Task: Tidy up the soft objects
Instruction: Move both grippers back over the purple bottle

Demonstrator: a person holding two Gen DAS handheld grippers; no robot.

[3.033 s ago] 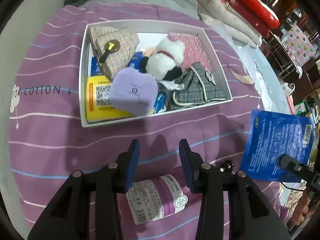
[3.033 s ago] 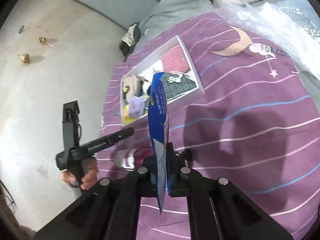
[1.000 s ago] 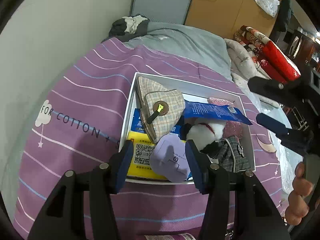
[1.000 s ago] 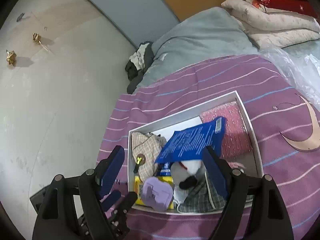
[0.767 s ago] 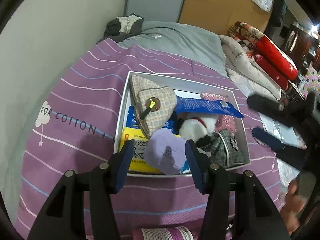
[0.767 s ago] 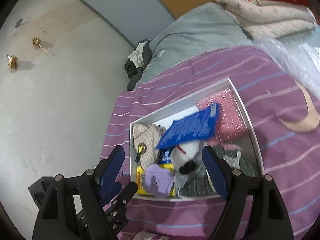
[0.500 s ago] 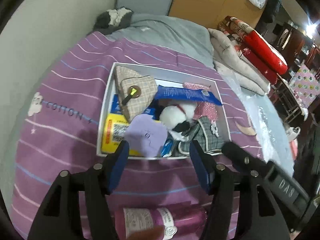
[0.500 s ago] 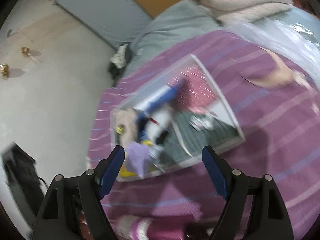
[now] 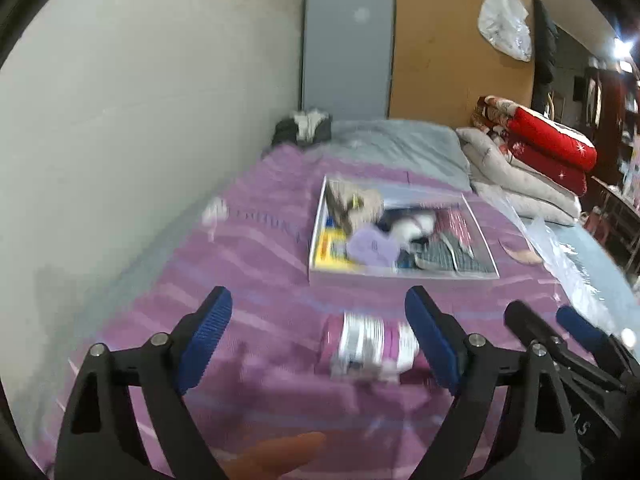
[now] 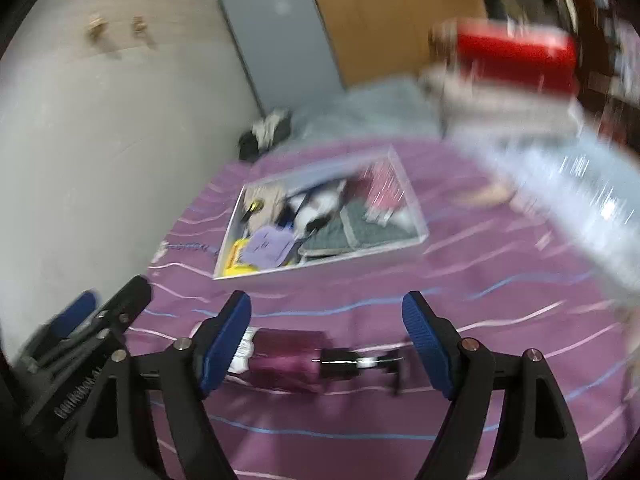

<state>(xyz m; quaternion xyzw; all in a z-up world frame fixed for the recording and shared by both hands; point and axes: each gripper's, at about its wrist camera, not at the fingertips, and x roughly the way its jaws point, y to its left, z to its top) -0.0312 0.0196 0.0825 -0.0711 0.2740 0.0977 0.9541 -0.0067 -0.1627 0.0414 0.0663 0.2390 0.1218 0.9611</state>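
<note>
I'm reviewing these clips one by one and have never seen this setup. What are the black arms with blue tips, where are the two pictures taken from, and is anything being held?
Each picture comes from a fisheye camera on a hand-held claw, looking along its two fingers. The left claw and right claw both stand open and hold nothing. Each view also catches the other claw at its edge. Below them lies a purple striped bedspread. On it sits a white tray full of soft things, and nearer the cameras a purple bottle lies on its side. The pictures are blurred, so small details cannot be told.
</note>
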